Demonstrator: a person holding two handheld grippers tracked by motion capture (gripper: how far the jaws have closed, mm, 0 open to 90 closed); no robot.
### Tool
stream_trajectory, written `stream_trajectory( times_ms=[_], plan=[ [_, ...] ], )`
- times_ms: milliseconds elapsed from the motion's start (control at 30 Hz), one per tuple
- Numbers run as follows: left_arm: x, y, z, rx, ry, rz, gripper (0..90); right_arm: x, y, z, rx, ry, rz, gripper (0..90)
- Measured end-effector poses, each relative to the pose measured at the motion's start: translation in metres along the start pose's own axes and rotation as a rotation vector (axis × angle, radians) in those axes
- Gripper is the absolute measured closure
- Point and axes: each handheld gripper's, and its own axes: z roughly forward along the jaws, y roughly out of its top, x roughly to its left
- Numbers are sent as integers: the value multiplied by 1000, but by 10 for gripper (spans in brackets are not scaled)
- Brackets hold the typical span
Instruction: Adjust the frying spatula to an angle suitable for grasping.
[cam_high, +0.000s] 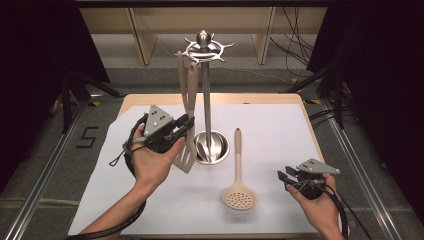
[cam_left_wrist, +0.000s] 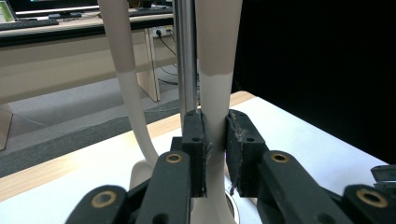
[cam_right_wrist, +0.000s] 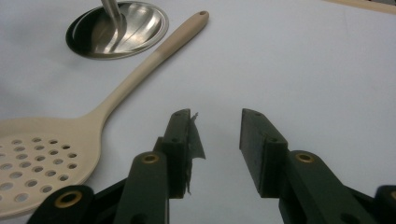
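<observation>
Grip on the left side is firm: the left hand-held gripper (cam_high: 184, 125) is clenched on the handle of a beige slotted turner (cam_high: 186, 127), and the left gripper view shows both pads pressed against that handle (cam_left_wrist: 215, 121). The turner stands nearly upright, long axis vertical, blade down near the counter (cam_high: 280, 125) and handle top up at the hook ring of the steel utensil stand (cam_high: 206, 85). Whether the handle end is on a hook cannot be told. A second beige utensil (cam_left_wrist: 126, 79) hangs just left of the stand's post in the left gripper view.

The right hand-held gripper (cam_high: 284, 176) is released, jaws apart and holding nothing, low over the near right part of the counter. A beige skimmer (cam_high: 239, 172) lies flat on the white sheet to its left, between it and the stand base. Its long axis runs near to far: perforated bowl at the near end, handle tip with hanging hole at the far end, close to the stand base (cam_right_wrist: 116, 30). The right hand is the nearer one to it; in my judgement a pick-up would call for a short reach leftward to the handle.

Writing: a figure resembling "5" (cam_high: 87, 137) is taped on the floor left of the counter. No brand or label is legible on the utensils.
</observation>
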Motion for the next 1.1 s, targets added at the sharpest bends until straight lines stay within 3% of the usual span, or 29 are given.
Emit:
stream_trajectory(
  times_ms=[200,367,433,500,600,633,667,900,933,1100],
  plan=[
    [0,1,5,9,3,-5,779,1,0,0,2,7,12,647],
    [1,2,10,19,7,-3,779,-1,0,0,-8,1,-12,647],
    [1,2,12,19,6,-3,779,0,0,-1,-2,5,6,648],
    [1,3,14,20,3,-10,779,-3,0,0,-13,-5,-31,647],
    [1,4,16,25,2,-7,779,-3,0,-1,-14,-5,-32,648],
    [1,4,17,28,6,-10,779,-1,0,-1,-4,4,0,647],
    [1,4,18,27,5,-9,779,-3,0,0,-14,-4,-31,648],
    [1,5,22,31,5,-7,778,-3,0,0,-13,-3,-30,647],
    [1,5,23,33,3,-9,778,-1,-1,-1,-5,5,0,647],
    [2,4,25,30,-4,-2,775,1,-1,0,-3,13,13,645]
  ],
)
